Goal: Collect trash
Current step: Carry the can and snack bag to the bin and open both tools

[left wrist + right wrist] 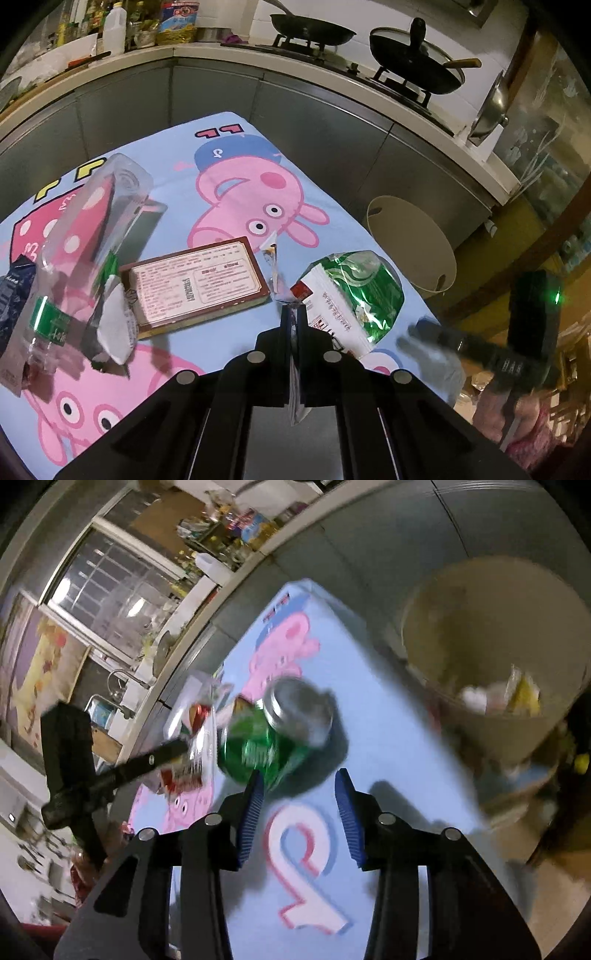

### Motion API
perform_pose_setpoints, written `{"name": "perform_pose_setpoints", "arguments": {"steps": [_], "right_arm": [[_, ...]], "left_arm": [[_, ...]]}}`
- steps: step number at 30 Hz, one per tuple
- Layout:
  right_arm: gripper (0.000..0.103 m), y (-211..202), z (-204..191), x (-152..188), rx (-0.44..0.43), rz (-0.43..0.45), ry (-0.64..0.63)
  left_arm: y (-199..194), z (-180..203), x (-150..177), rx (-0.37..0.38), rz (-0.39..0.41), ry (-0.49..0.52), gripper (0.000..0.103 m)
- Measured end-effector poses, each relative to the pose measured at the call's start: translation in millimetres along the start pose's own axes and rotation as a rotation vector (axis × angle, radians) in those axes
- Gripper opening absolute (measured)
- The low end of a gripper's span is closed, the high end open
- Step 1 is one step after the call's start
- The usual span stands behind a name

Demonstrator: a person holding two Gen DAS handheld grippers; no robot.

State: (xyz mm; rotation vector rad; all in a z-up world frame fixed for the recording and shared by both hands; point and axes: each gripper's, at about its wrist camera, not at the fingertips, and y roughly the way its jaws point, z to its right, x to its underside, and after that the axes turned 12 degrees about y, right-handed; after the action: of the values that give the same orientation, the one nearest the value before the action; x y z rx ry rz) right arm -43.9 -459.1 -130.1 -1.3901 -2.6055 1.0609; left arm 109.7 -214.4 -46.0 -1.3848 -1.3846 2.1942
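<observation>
The green can [277,734] lies on its side on the blue cartoon cloth [369,709] that covers the worktop, its shiny end facing up and right. It sits just past the right gripper [299,808], touching or almost touching the left blue finger [251,812]. The fingers of this gripper are apart and nothing is between them.

To the right, off the edge of the worktop, stands the beige trash bin [491,627] with some scraps already inside.

The left gripper [293,321] has its fingers pressed together on a thin torn wrapper [275,269], which sticks up in front of them. Near it on the cloth are a green and white snack bag [354,295], a flat brown box [195,284] and, on the left, a clear plastic bottle [92,240].

To pick up the can well, I think the right gripper should slide forward and a bit left so the can is in the middle of the gap. A round can may roll away, so close slowly on its sides. Then lift it and carry it over the bin before letting go.
</observation>
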Motion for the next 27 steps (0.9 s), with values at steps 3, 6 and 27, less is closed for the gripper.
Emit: {"name": "perform_pose_setpoints", "arguments": {"steps": [3,6,27], "right_arm": [[0.040,18.8,3.8,5.8,-0.018,0.002,0.076],[0.038,39.1,1.7,4.0,-0.031,0.027,0.116],[0.012,-45.0,31.6,-86.7,0.064,0.418,0.065]], "left_arm": [[6.5,-1.2,-0.5,0.015,-0.013,0.002,0.003],[8.4,-1.1,-0.8,0.023,-0.013,0.005,0.003],[70.5,69.6,-82.7,0.111,-0.051,0.116,0.003]]}}
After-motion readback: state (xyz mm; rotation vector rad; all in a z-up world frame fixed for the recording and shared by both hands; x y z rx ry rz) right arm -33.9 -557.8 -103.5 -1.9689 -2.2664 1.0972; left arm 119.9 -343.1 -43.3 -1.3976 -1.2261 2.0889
